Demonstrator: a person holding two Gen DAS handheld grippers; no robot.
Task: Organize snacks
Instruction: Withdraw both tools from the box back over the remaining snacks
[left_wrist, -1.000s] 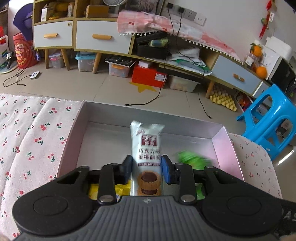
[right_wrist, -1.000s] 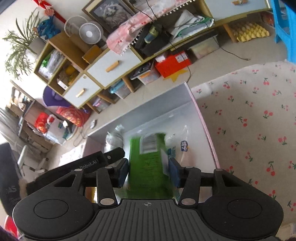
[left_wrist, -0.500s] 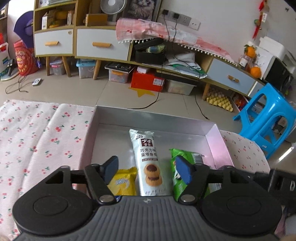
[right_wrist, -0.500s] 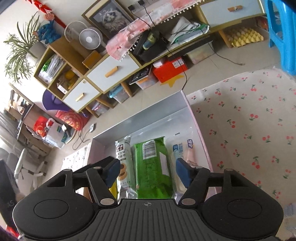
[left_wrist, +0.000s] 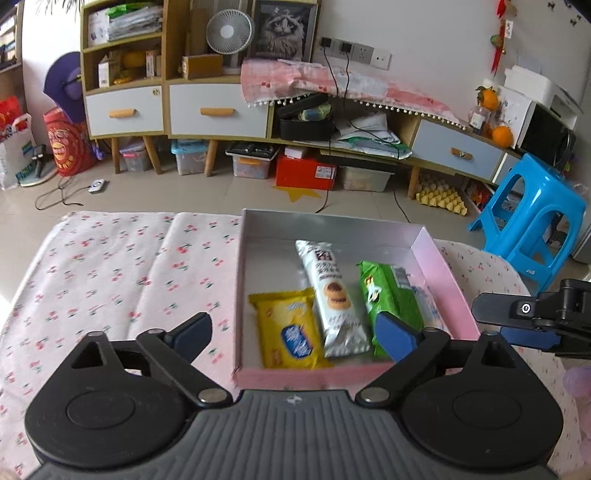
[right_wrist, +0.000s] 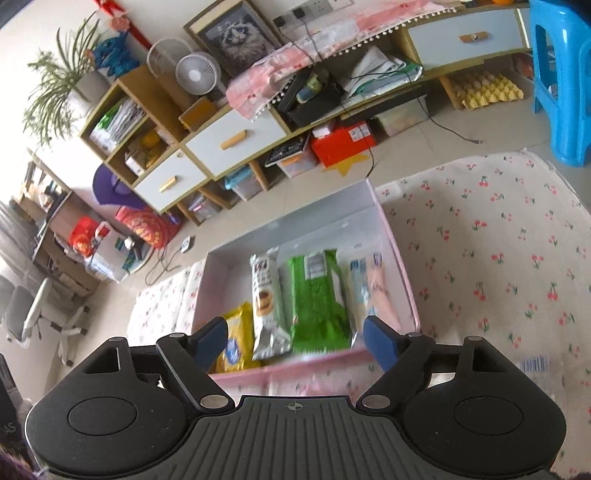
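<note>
Since both your left gripper (left_wrist: 291, 330) and right gripper (right_wrist: 295, 338) have just been opening wide and hold nothing, with the snacks (left_wrist: 332, 291) lying in the box (left_wrist: 314, 378), a low pass could clip its near wall.

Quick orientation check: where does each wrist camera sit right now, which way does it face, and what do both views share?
Left wrist: on the left gripper, looking down and forward at the pink box; own open fingers show, plus the right gripper at the right edge.
Right wrist: on the right gripper, tilted, same box from the right; own open fingers only.
Shared: yellow packet, white cookie pack, green packet, cherry cloth.
</note>
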